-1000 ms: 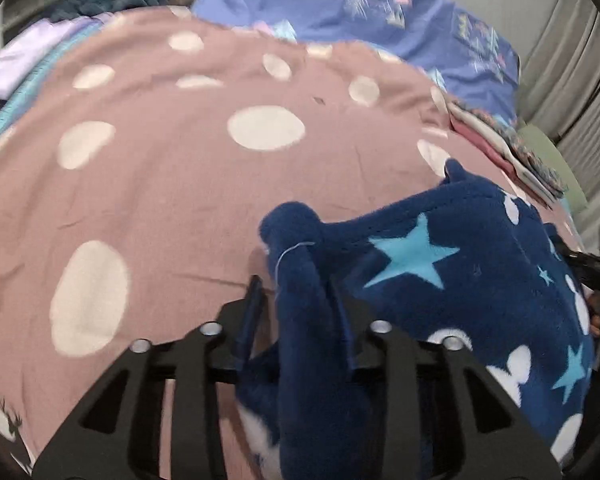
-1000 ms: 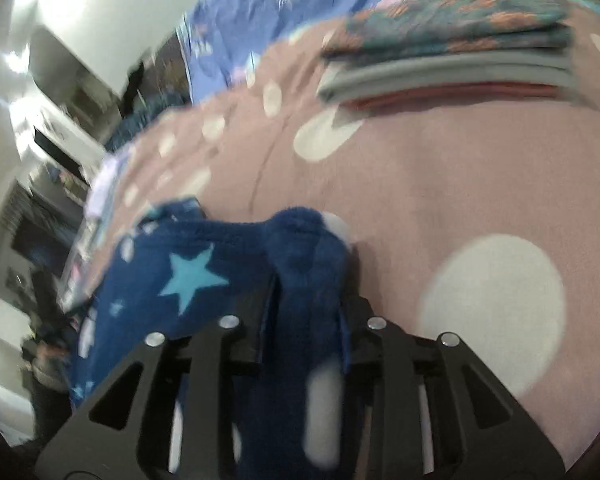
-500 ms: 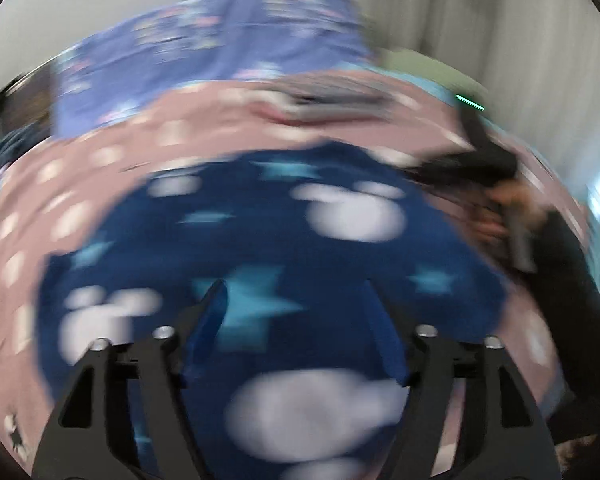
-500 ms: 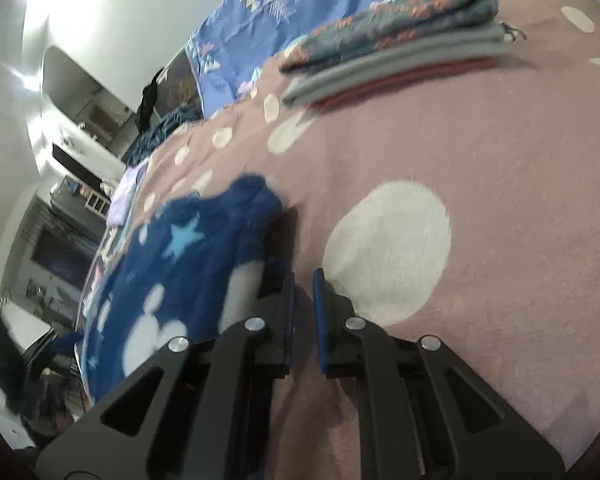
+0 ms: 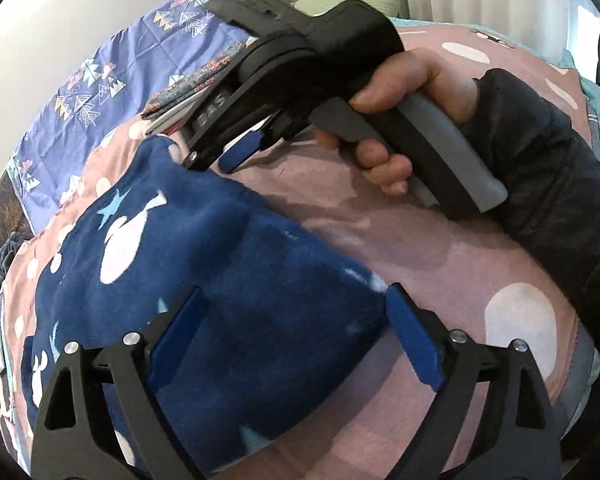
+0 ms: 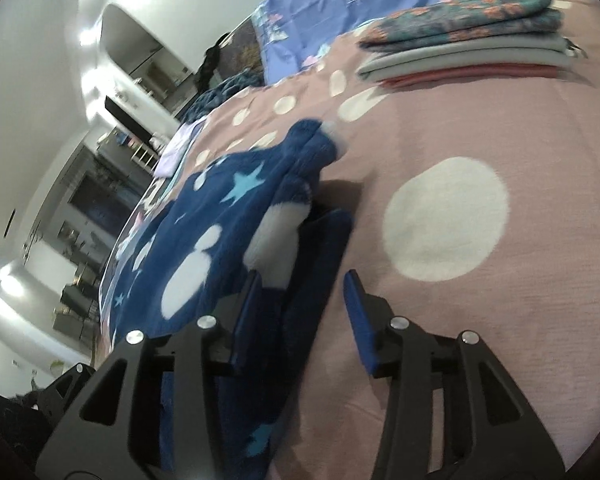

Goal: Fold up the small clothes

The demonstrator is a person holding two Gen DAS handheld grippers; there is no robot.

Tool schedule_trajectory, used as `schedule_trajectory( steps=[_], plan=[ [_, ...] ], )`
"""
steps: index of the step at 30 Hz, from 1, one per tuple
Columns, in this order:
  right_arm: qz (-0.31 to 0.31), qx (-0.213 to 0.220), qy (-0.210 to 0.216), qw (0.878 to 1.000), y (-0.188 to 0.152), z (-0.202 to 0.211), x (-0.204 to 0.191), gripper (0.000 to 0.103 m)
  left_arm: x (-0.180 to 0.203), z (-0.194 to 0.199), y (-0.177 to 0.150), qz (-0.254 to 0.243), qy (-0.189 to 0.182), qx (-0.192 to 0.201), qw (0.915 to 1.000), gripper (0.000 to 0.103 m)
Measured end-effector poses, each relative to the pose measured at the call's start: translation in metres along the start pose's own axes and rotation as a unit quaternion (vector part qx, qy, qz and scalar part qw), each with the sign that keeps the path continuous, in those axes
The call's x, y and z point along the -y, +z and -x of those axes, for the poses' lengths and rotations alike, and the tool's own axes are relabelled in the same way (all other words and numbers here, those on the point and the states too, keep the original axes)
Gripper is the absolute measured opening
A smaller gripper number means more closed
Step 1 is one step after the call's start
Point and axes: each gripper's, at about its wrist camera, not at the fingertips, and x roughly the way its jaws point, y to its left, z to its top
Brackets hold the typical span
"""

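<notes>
The navy garment (image 5: 228,264) looks like fuzzy matt fleece; the pink spotted bedspread (image 6: 460,320) seems smooth woven cloth.

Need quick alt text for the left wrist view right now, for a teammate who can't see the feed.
The left gripper, jaws opening wide, hangs over a navy fleece garment with stars and white shapes, lying on a pink dotted bedspread. Beyond it, a hand in a dark sleeve holds the right gripper at the garment's far corner, beside a stack of folded clothes.
</notes>
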Motion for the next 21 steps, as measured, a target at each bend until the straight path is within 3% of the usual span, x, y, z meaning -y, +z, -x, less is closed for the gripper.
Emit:
schedule_trajectory(
  steps=[4, 6, 7, 9, 10, 11, 15, 16, 19, 21],
  plan=[
    [-0.009, -0.014, 0.006, 1.0, 0.005, -0.02, 0.002, 0.044, 0.013, -0.007, 0.002, -0.02, 0.007, -0.014, 0.9997, 0.091],
    [-0.029, -0.008, 0.01, 0.999, 0.006, -0.02, 0.007, 0.031, 0.018, -0.009, 0.002, -0.032, 0.015, -0.011, 0.9993, 0.091],
    [-0.041, -0.002, 0.009, 0.999, 0.008, -0.02, 0.01, 0.013, 0.019, -0.012, 0.006, -0.033, 0.014, -0.007, 0.9993, 0.091],
    [-0.094, 0.027, 0.02, 0.995, 0.012, -0.015, 0.021, 0.008, 0.017, -0.009, 0.006, -0.023, -0.002, 0.002, 0.9997, 0.06],
    [-0.105, 0.041, 0.033, 0.993, 0.012, -0.011, 0.024, 0.006, 0.012, -0.008, 0.006, -0.012, -0.022, -0.002, 0.9997, 0.035],
    [-0.112, 0.058, 0.049, 0.991, 0.013, -0.005, 0.024, 0.003, 0.009, -0.005, 0.006, -0.001, -0.034, -0.001, 0.9994, 0.024],
    [-0.122, 0.154, 0.114, 0.974, 0.015, 0.039, 0.021, 0.0, 0.004, 0.016, 0.007, -0.002, -0.053, 0.015, 0.9985, 0.02],
    [-0.122, 0.162, 0.114, 0.973, 0.015, 0.043, 0.023, 0.0, 0.004, 0.016, 0.006, -0.006, -0.052, 0.015, 0.9985, 0.02],
    [-0.135, 0.129, 0.052, 0.981, 0.016, 0.035, 0.041, 0.003, 0.0, 0.0, 0.001, 0.006, -0.057, -0.002, 0.9983, 0.02],
    [-0.162, 0.085, 0.051, 0.982, 0.015, 0.023, 0.053, 0.005, 0.0, -0.002, 0.0, 0.012, -0.057, 0.001, 0.9983, 0.02]
  ],
)
